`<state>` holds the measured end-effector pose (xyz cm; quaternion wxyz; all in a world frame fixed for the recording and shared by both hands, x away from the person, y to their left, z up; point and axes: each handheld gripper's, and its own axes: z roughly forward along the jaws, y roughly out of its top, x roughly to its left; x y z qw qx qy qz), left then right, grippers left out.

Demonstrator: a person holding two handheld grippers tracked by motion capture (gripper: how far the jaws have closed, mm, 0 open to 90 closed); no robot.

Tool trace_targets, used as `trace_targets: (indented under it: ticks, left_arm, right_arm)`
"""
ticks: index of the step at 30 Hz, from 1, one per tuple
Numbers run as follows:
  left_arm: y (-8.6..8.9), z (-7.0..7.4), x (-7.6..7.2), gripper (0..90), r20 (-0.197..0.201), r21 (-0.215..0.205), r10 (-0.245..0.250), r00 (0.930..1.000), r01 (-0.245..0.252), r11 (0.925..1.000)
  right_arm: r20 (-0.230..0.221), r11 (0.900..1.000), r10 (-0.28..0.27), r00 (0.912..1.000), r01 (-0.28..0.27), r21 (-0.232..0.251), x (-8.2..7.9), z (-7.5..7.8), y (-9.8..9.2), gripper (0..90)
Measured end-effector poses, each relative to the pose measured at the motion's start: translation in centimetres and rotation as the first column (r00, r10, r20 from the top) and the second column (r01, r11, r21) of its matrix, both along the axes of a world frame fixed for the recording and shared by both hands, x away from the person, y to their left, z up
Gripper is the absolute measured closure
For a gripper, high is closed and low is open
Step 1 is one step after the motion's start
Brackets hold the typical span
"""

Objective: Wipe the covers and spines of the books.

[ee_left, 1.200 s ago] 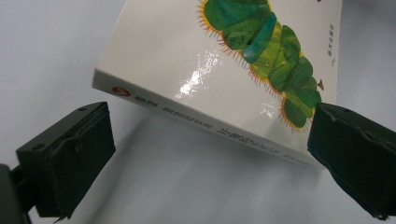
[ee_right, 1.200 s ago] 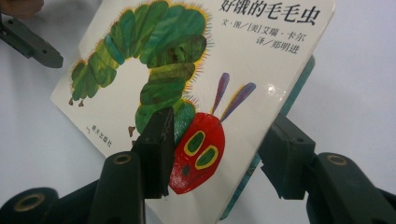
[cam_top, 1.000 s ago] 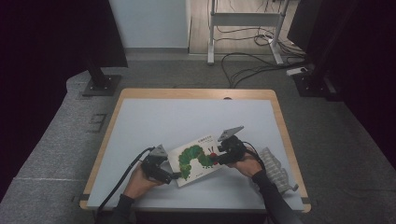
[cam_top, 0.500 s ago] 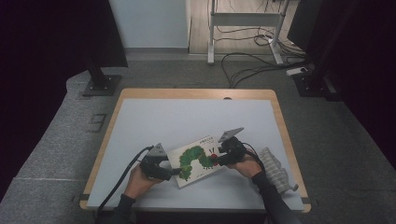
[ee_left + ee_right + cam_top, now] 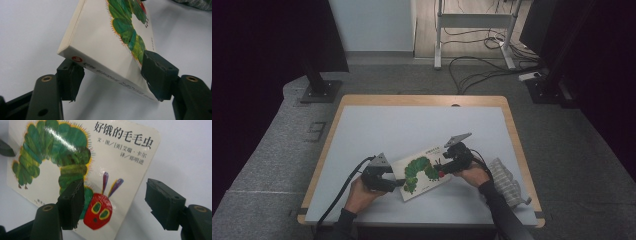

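Since a moment ago the book (image 5: 423, 171) has barely shifted; the left hand-held gripper (image 5: 112, 75) has just been closing and the right hand-held gripper (image 5: 112, 205) opening. One book lies near the front edge of the tabletop (image 5: 412, 125), its spine end raised. Two grippers meet it. The left one's jaws are half-closed, pressing the spine corner between them. The right one's jaws stand apart, one over the cover and one off the book's edge, not gripping it. One grey cloth (image 5: 506, 180) lies by the right edge.
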<state>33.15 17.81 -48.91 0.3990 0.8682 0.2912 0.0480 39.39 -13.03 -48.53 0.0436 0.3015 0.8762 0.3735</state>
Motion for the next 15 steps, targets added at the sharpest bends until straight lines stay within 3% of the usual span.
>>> trace_targets:
  ticks: [3, 6, 10, 15]
  left_arm:
    - [0.1, 0.2, 0.1, 39.3, -0.016, -0.015, 0.004, 0.9999, -0.004, 0.9999]
    - [0.3, 0.4, 0.3, 42.5, -0.037, -0.027, 0.000, 0.9993, -0.001, 0.9996]
    - [0.5, 0.6, 0.6, 46.0, -0.057, -0.043, -0.004, 0.9984, 0.001, 0.9991]
    - [0.6, 1.3, 0.6, 49.8, -0.037, -0.030, 0.013, 0.9992, -0.014, 0.9995]
  right_arm:
    - [-0.043, 0.999, 0.009, 0.9991, -0.007, 0.038, 0.4, -0.1, 0.2, 33.0]
    - [-0.052, 0.999, -0.001, 0.9986, 0.003, 0.039, 0.6, 0.0, 0.4, 35.4]
    - [-0.033, 0.999, -0.012, 0.9994, 0.013, 0.029, 0.4, 0.2, 0.4, 37.6]
    - [-0.017, 0.998, -0.025, 0.9996, 0.025, 0.052, 0.3, 0.5, 0.1, 43.1]
